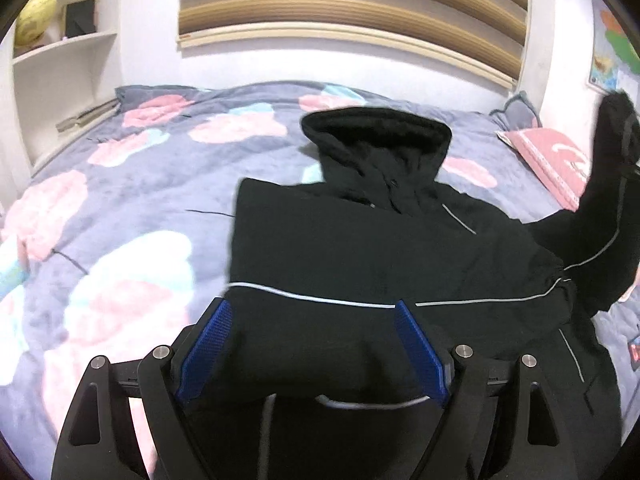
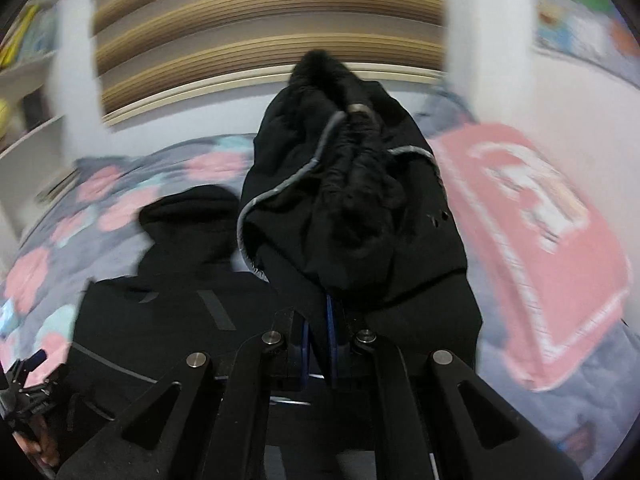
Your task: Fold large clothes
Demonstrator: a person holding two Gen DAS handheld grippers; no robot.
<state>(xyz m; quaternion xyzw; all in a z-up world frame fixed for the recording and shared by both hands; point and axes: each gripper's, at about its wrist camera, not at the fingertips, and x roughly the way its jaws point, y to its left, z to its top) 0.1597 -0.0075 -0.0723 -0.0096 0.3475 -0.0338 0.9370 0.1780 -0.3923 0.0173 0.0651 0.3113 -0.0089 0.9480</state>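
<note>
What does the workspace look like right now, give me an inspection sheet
Surface: bed with floral quilt.
Job's things: black hooded jacket lying on it, one sleeve lifted.
Clutter: pink pillow at the right.
Grippers: left hand-held gripper open over the jacket's hem; right hand-held gripper shut on the sleeve.
Cables: nothing seen.
Surroundings: white shelf, slatted blind, wall map.

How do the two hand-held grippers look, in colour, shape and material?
The left hand-held gripper has black angular linkage arms with triangular cut-outs, round silver pivot bolts, and two blue fingers with a fine knurled texture. The right hand-held gripper has the same black frame, silver bolts and blue fingers. No cables or markings show.
</note>
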